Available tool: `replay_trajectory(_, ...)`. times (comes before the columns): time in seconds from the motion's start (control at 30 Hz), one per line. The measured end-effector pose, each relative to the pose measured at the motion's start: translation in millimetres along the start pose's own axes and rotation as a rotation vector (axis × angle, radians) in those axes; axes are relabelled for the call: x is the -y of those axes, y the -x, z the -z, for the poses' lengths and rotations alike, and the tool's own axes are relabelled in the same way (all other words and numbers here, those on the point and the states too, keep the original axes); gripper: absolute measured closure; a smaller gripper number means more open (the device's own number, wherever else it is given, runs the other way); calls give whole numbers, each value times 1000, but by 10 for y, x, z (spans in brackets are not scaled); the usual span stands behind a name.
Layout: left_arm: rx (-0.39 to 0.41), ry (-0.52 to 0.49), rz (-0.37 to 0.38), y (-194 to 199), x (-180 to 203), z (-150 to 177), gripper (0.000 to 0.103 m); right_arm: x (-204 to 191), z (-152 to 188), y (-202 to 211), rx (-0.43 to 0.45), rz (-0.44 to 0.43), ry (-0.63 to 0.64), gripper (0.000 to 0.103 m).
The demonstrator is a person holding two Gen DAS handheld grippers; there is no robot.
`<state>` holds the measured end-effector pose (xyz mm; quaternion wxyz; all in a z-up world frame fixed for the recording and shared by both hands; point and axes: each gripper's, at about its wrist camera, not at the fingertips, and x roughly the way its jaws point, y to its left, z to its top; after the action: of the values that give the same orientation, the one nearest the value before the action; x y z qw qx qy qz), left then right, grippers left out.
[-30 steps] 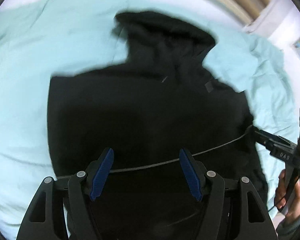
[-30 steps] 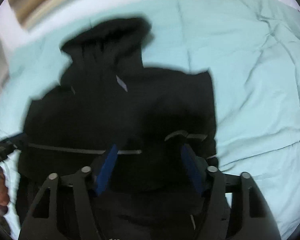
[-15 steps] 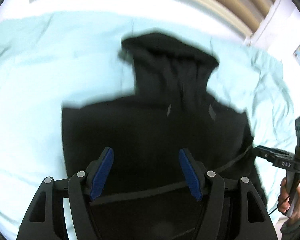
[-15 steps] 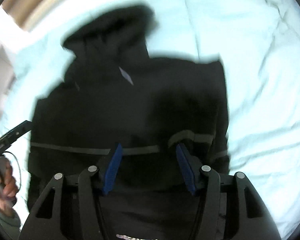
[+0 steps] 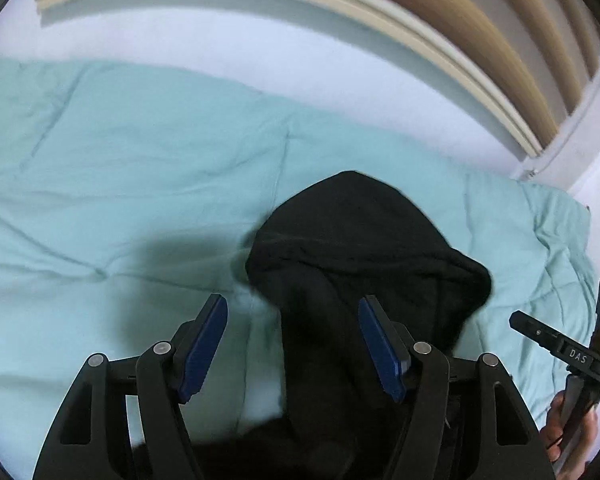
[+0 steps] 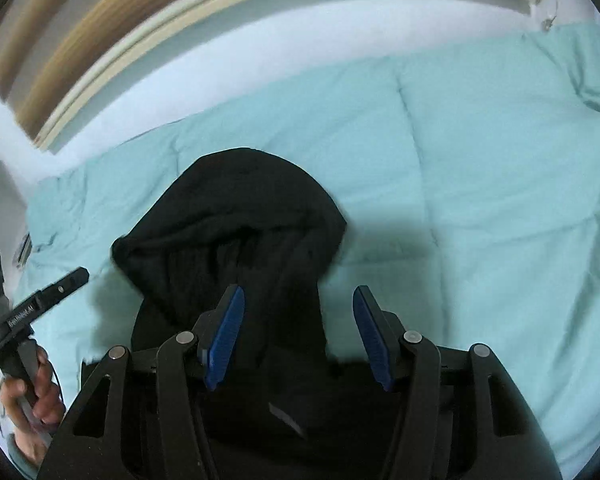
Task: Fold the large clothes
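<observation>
Left wrist, black hoodie (image 5: 364, 248), teal duvet (image 5: 120, 152)

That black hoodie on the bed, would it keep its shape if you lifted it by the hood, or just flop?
Probably flop: the black hoodie is soft cloth, and its hood already sags into rounded folds on the quilt. It looks thick, so likely fairly heavy for clothing. The cloth looks matte, not slick, so it should hardly slip.

A plain black hoodie (image 5: 364, 248) lies on a pale mint-green duvet (image 5: 120, 152); the claw pads (image 5: 204, 344) are blue.
</observation>
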<state>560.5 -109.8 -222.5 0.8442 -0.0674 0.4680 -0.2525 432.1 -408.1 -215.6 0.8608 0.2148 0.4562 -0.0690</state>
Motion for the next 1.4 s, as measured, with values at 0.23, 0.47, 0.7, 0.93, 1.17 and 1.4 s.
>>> replay_trajectory(0.23, -77, 32, -38, -643, -178, -94, 33, 114, -221, -653, -80, 64, -24, 43)
replay_trajectory(0.47, 27, 178, 131, -439, -507, -175, 95, 369, -280, -642, -3, -50, -68, 95)
replay_trajectory(0.7, -113, 254, 110, -705, -797, 90, 92, 594, -84, -870, -27, -63, -70, 96)
replay_trajectory(0.93, -144, 217, 126, -819, -889, 219, 69, 882, -13, -1312, -168, -93, -162, 71)
replay_trajectory(1.17, 35, 78, 52, 87, -719, 217, 54, 812, 59, -534, -113, -112, -43, 56)
replay_trajectory(1.4, 79, -28, 76, -49, -225, -222, 39, 252, -388, -457, 5, -141, 21, 55)
